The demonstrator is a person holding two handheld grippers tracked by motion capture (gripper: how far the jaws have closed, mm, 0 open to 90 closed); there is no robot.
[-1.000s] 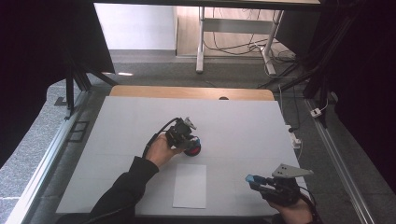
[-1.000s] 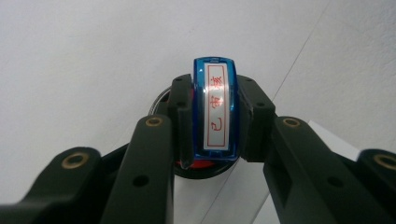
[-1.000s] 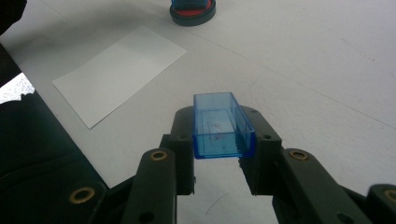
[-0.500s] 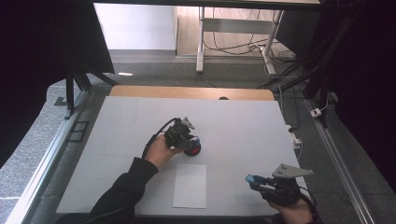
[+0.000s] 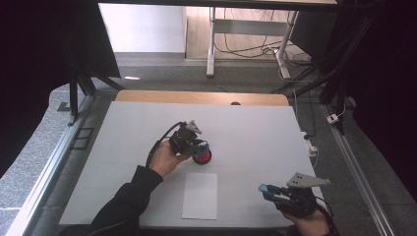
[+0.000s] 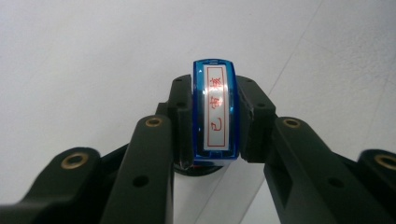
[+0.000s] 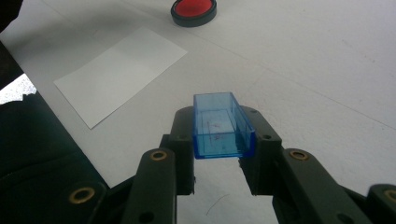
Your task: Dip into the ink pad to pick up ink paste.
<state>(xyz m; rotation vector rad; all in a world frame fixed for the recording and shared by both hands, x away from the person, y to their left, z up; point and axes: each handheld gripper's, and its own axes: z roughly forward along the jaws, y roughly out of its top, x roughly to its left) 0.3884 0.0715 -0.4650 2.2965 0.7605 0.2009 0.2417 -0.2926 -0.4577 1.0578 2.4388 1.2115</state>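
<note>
- I hold the blue stamp (image 6: 215, 112) clamped between the jaws of my left gripper (image 5: 193, 143), near the middle of the table (image 5: 255, 128), over the red ink pad (image 5: 202, 156).
- My right gripper (image 5: 275, 191), near the front right corner, grips the blue stamp cap (image 7: 220, 125).
- A white paper sheet (image 5: 200, 194) lies near the front edge, between both grippers.

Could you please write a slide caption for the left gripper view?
Left gripper clamps a blue stamp, its red-lettered label facing the camera, over the ink pad.
</note>
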